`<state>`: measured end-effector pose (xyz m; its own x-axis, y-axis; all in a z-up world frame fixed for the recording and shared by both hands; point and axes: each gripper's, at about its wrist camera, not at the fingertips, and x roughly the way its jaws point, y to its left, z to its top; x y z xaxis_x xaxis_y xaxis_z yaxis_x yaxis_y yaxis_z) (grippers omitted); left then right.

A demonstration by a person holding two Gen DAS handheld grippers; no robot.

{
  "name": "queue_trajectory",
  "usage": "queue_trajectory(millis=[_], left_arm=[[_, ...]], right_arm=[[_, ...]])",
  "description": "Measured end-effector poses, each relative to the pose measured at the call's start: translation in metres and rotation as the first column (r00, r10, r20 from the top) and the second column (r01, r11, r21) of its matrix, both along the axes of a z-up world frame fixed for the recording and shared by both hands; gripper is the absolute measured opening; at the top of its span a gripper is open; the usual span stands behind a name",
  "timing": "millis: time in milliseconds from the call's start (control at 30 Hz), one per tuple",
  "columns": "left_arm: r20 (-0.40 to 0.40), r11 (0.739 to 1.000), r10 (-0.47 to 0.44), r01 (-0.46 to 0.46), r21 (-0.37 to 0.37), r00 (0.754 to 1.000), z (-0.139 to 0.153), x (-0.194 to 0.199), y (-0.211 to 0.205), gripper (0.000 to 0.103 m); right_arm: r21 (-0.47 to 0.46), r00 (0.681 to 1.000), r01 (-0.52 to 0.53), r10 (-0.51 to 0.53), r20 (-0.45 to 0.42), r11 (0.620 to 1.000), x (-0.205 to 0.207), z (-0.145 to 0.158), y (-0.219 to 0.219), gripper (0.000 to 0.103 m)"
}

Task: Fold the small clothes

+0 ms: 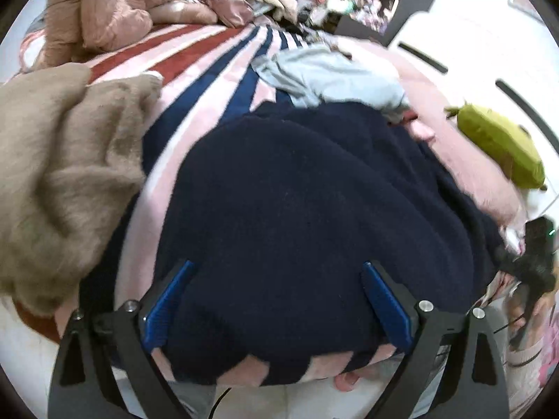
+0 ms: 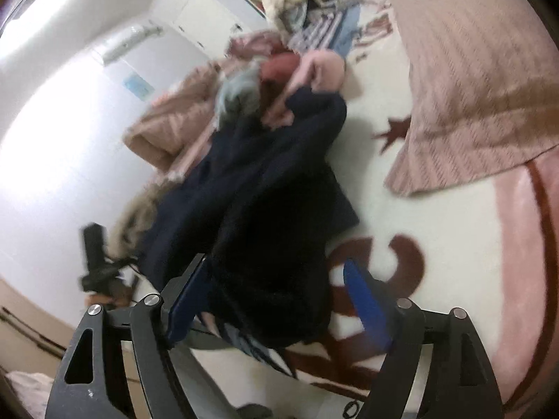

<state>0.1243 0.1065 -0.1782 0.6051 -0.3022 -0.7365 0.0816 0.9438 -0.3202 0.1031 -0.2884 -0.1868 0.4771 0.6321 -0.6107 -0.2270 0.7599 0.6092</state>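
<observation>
A dark navy garment (image 1: 307, 216) lies spread on the striped bed cover (image 1: 209, 66), filling the middle of the left wrist view. My left gripper (image 1: 276, 272) is open, its blue fingers (image 1: 167, 303) standing wide apart over the garment's near edge. In the right wrist view the same navy garment (image 2: 265, 216) lies bunched on a white and red blanket (image 2: 436, 230). My right gripper (image 2: 276, 272) is open, with the garment's near end lying between its blue fingers (image 2: 367, 307). The other gripper (image 2: 96, 262) shows at the left, blurred.
A tan fluffy garment (image 1: 59, 174) lies at the left, a light blue garment (image 1: 332, 76) beyond the navy one, a pink-brown garment (image 1: 104, 10) at the back. A green plush toy (image 1: 503, 146) sits at the right. A pink ribbed cloth (image 2: 471, 87) lies at the right.
</observation>
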Motion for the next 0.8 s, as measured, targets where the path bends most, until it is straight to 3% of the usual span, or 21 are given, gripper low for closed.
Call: queue_trajectory(millis=[167, 267, 367, 400, 433, 533, 700, 800], left_arm=[[0.058, 0.995, 0.054, -0.049, -0.082, 0.997, 0.021, -0.034, 0.019, 0.094], [0.029, 0.982, 0.015, -0.009, -0.187, 0.999, 0.016, -0.048, 0.022, 0.095], [-0.007, 0.962, -0.005, 0.003, -0.273, 1.000, -0.002, -0.047, 0.015, 0.095], [-0.013, 0.956, 0.004, -0.008, -0.293, 1.000, -0.008, -0.044, 0.011, 0.095], [-0.015, 0.951, 0.008, -0.012, -0.308, 1.000, -0.012, -0.043, 0.009, 0.095], [-0.003, 0.935, 0.018, -0.018, -0.354, 1.000, -0.017, -0.040, 0.008, 0.095], [0.018, 0.909, 0.051, -0.038, -0.415, 0.999, -0.020, -0.033, 0.012, 0.095], [0.017, 0.907, 0.086, -0.071, -0.414, 0.996, -0.025, -0.025, 0.012, 0.095]], right_arm=[[0.081, 0.999, -0.021, 0.019, 0.033, 0.996, -0.003, 0.006, 0.006, 0.075], [0.057, 0.998, -0.057, 0.056, 0.028, 0.997, -0.012, 0.008, 0.004, 0.076], [-0.068, 0.999, 0.012, -0.010, 0.036, 0.998, -0.010, 0.002, 0.012, 0.077], [-0.115, 0.998, 0.046, -0.041, 0.043, 0.992, -0.005, 0.000, 0.017, 0.067], [-0.122, 0.997, 0.068, -0.064, 0.042, 0.990, 0.000, -0.004, 0.021, 0.036], [-0.134, 0.993, 0.102, -0.093, 0.075, 0.986, 0.001, -0.004, 0.019, 0.016], [-0.145, 0.988, 0.151, -0.144, 0.057, 0.978, -0.014, -0.006, -0.002, 0.007], [-0.171, 0.982, 0.187, -0.181, 0.049, 0.967, -0.023, -0.006, -0.006, 0.006]])
